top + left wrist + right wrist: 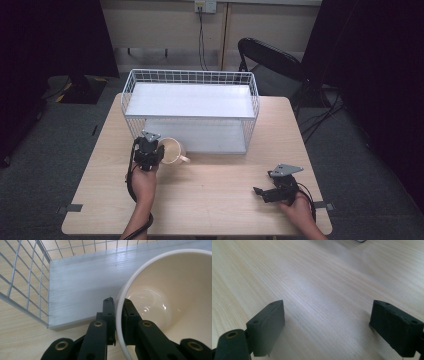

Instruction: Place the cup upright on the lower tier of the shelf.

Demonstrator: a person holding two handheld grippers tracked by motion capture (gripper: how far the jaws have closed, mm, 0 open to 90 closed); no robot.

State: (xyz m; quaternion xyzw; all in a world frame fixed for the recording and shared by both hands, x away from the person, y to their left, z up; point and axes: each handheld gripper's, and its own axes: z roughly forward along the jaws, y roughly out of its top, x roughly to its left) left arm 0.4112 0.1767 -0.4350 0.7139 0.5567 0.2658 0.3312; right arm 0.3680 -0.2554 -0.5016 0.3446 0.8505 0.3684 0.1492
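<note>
A cream mug point(172, 151) stands on the wooden table point(210, 195) just in front of the white wire rack point(192, 107), its handle pointing right. My left gripper point(148, 150) is shut on the mug's left rim. In the left gripper view one jaw is outside and one inside the mug's point(170, 302) wall, with the gripper point(118, 305) pinching it. My right gripper point(261, 192) rests low over the table at the front right, open, nothing between its jaws. The right gripper view has its gripper point(327, 322) spread wide over bare wood.
The rack has a white upper shelf point(190, 100) and a lower white board point(82, 282) at table level, open toward me. A black folding chair point(270, 60) stands behind the table's far right. Dark curtains flank the room.
</note>
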